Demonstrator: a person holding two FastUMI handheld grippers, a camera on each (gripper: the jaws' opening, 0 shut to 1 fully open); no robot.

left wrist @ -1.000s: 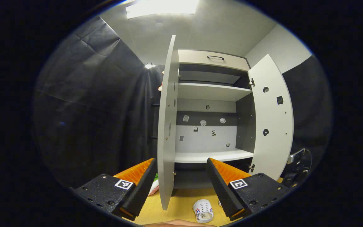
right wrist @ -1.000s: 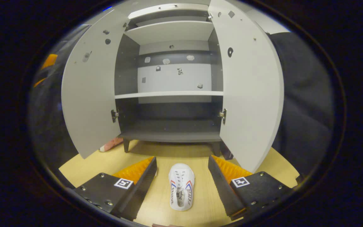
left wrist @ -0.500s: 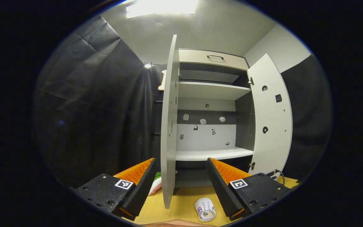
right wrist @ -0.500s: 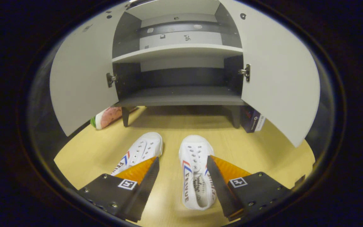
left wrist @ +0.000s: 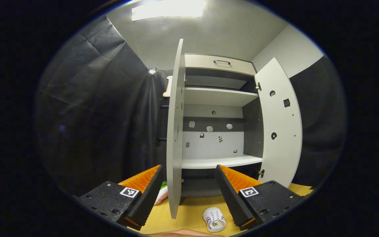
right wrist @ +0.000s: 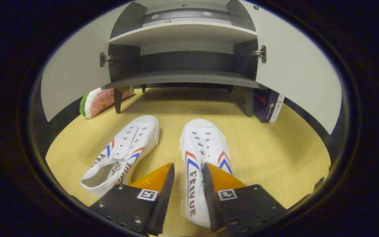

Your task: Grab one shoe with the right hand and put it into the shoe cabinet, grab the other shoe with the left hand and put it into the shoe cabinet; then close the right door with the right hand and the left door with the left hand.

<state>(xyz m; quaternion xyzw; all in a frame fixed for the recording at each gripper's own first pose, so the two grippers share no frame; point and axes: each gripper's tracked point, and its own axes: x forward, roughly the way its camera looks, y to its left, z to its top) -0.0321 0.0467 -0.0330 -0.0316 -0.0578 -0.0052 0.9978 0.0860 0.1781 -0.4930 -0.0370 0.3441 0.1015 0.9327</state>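
Currently I observe my right gripper [right wrist: 188, 179] low over the yellow wooden floor [right wrist: 275, 154], its fingers narrowed around the left wall of the right shoe [right wrist: 202, 148]: one finger sits outside that wall, the other inside the shoe's opening. Whether both pads press on the wall I cannot tell. The right shoe is white with red and blue stripes, toe pointing toward the shoe cabinet [right wrist: 183, 77]. The left shoe [right wrist: 123, 151] lies just beside it on the floor, angled, its heel nearer my camera, apart from the gripper.

The cabinet stands beyond the shoes with both doors swung wide; its dark bottom shelf [right wrist: 183, 77] holds nothing visible. A watermelon-patterned object [right wrist: 100, 100] lies by the cabinet's left leg, and a dark box [right wrist: 268, 107] stands by its right leg.

In the left gripper view, my left gripper [left wrist: 188, 184] is raised, its fingers spread wide with nothing between them. The left door [left wrist: 174, 131] appears edge-on between them, farther off, and the right door [left wrist: 280, 125] stands open on the right. One shoe [left wrist: 214, 219] shows on the floor below. White shelves [left wrist: 220, 161] inside carry nothing.
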